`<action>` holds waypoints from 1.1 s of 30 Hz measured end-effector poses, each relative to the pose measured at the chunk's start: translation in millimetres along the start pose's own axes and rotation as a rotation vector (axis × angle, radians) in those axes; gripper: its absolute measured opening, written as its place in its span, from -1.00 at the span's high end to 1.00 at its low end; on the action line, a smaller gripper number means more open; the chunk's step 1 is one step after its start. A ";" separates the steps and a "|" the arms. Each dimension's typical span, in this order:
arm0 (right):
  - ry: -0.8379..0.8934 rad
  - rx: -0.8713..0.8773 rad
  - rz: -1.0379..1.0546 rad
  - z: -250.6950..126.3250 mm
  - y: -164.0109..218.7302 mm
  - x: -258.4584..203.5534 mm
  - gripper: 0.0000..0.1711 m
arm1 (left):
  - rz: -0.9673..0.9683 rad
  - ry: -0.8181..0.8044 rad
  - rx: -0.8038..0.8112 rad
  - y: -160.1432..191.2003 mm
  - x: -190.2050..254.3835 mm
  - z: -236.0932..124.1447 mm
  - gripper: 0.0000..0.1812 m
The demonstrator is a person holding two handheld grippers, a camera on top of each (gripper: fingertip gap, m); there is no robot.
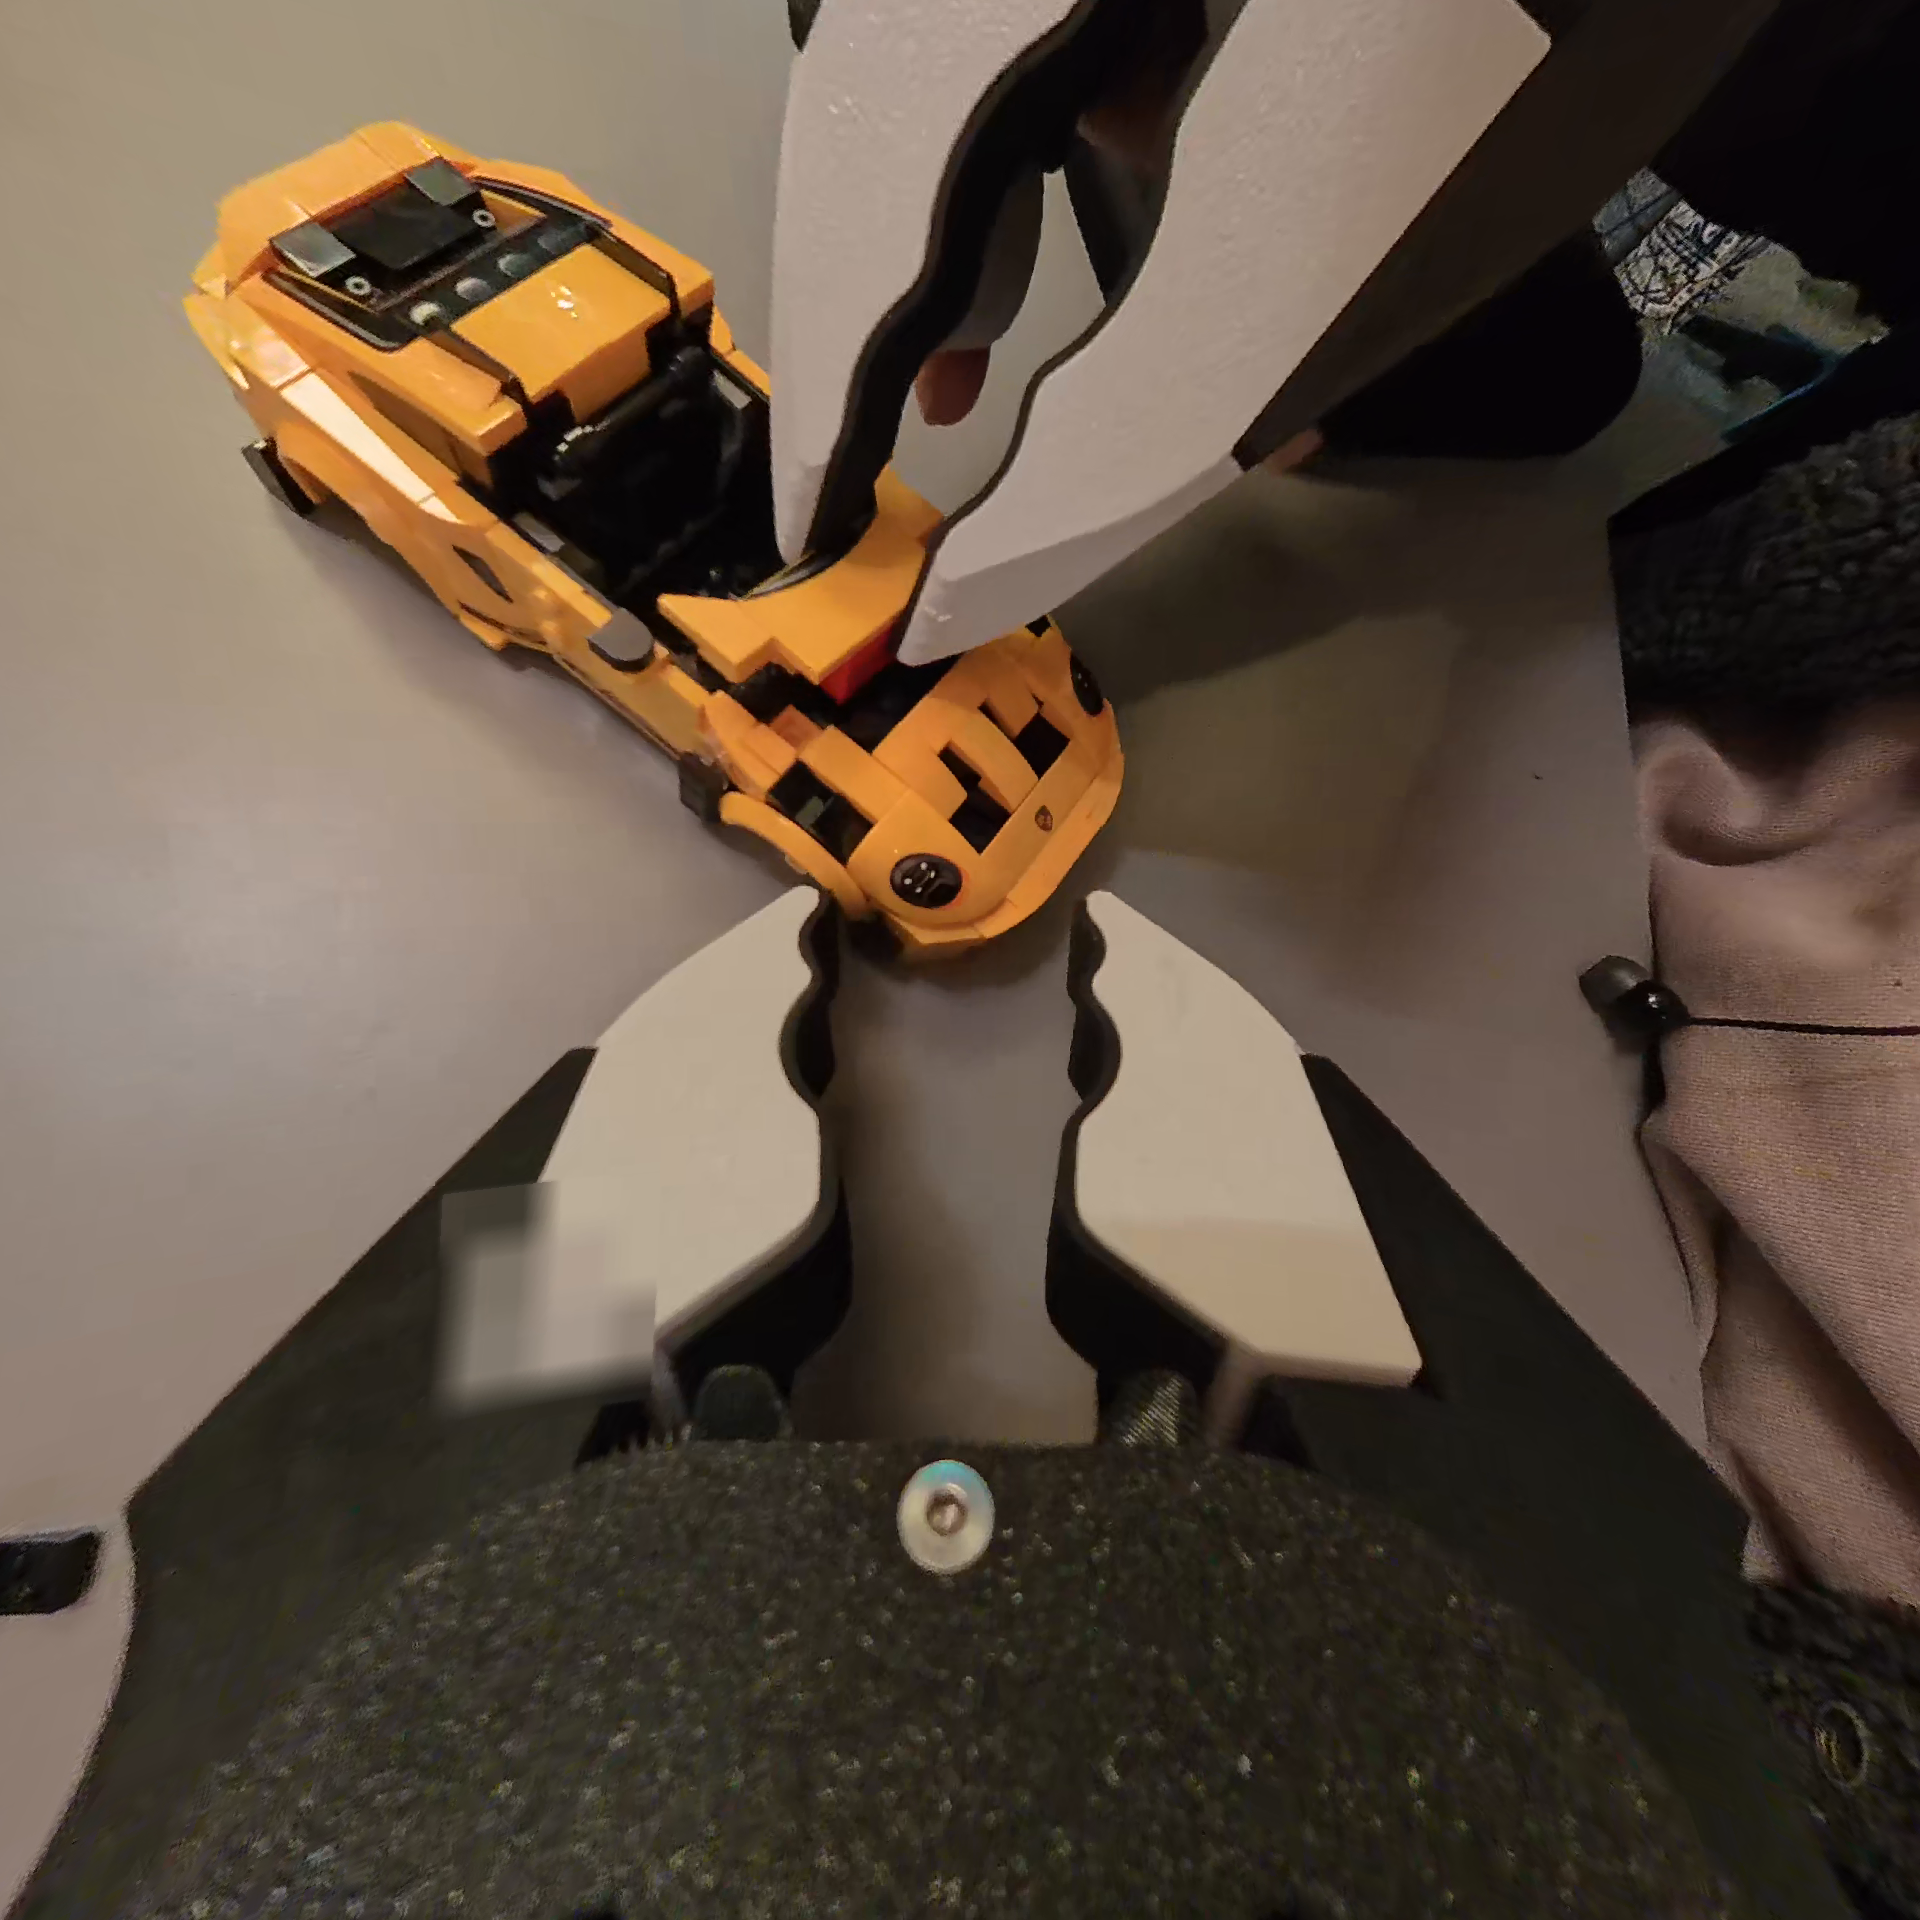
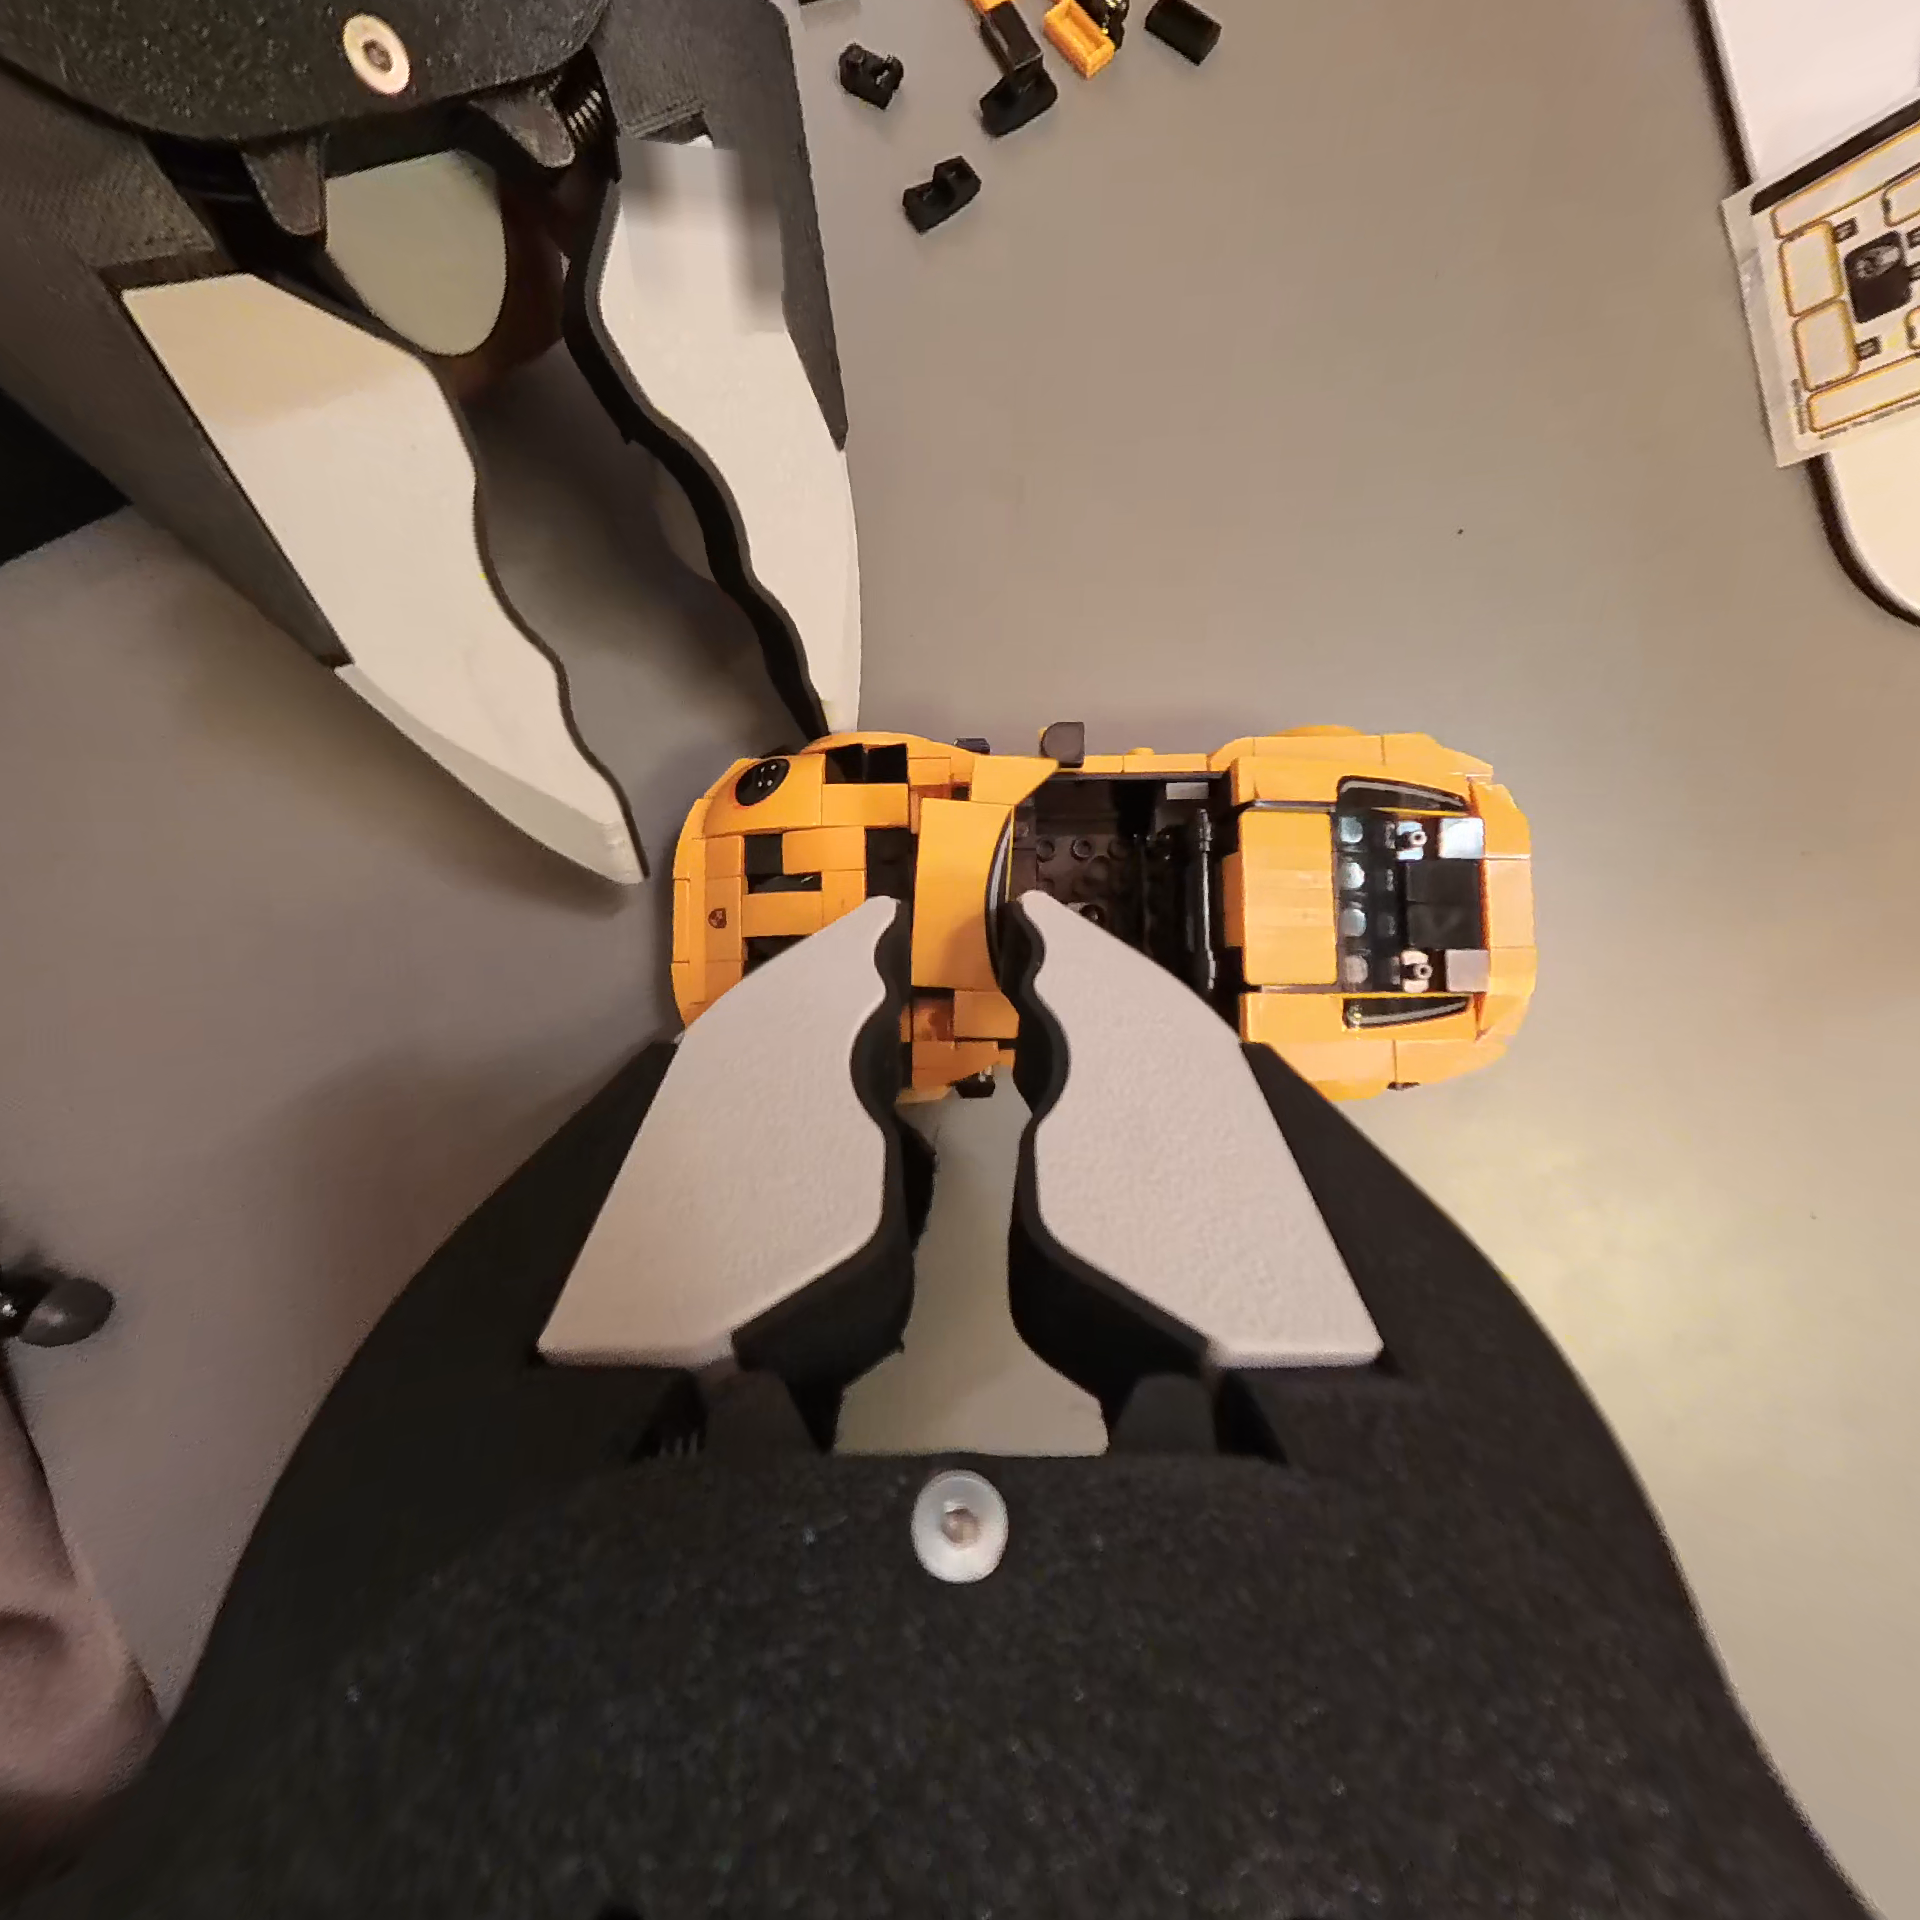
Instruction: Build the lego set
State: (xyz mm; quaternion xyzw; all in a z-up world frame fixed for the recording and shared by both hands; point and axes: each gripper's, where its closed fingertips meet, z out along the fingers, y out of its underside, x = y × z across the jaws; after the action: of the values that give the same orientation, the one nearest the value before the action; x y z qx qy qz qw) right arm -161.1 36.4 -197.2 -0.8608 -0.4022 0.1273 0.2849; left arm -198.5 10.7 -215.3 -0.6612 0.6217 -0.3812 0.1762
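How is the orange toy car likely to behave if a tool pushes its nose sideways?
The orange toy car is made of small bricks, so it is probably stiff but could shed pieces. It sits on a smooth grey table, so it would likely slide or swivel, not tip.

- Orange brick-built toy car with black details: upright on its underside on the grey counter, roof missing so the black cockpit is open, gaps in the bonnet.
- Orange panel piece: over the cockpit's front edge, between the right hand-held gripper's fingertips.
- Small loose black and orange bricks: scattered well apart from the car.
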 end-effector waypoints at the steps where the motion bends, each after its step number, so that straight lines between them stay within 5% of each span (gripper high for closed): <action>1: -0.005 0.000 -0.006 -0.1 0.1 -0.1 0.81 | 0.000 -0.002 0.004 -0.3 -0.5 -0.3 0.55; 33: -0.042 -0.085 -0.058 1.9 2.2 -2.0 0.81 | -0.010 -0.002 0.061 -4.5 -5.9 -4.5 0.59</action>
State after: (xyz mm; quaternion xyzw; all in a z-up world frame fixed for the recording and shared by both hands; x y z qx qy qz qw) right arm -161.9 34.5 -200.0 -0.8572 -0.4380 0.1198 0.2430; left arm -198.3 18.3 -210.9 -0.6589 0.6064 -0.4002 0.1948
